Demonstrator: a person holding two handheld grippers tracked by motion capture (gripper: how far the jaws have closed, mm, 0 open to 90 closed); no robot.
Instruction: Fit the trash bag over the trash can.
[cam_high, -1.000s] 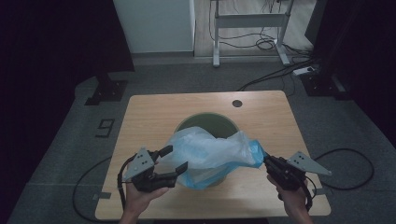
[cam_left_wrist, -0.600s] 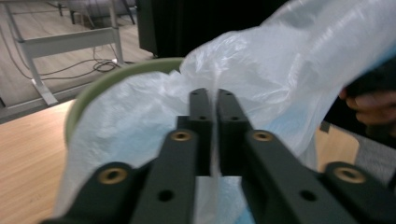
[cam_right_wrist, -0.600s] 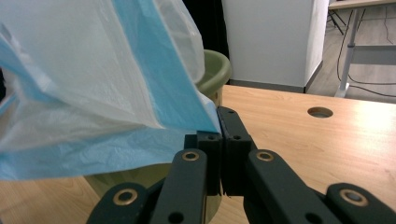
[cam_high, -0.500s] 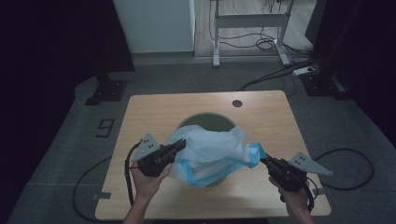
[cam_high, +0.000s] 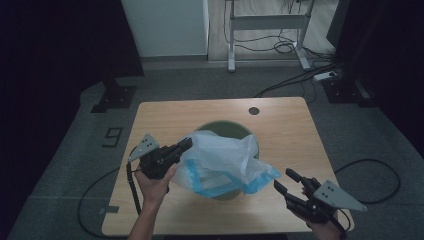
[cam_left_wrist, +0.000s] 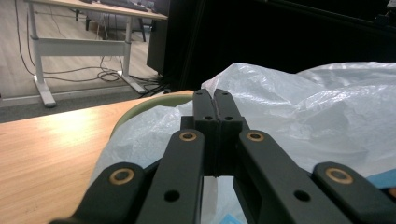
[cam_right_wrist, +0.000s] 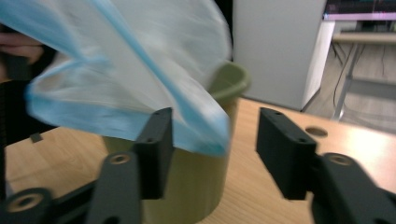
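the thin blue-edged plastic bag (cam_high: 222, 162) draped over the green bin (cam_high: 231, 131) on the table (cam_high: 290, 130) looks light, floppy and slippery, best pinched at its rim, where the left gripper (cam_high: 184, 145) is clamped on it, while the right gripper (cam_high: 287, 181), its jaws just opened, stands apart from the bag's corner.

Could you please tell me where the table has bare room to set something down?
The table is bare along its far edge beside the round hole and down both sides. The middle is crowded: green bin and plastic bag.
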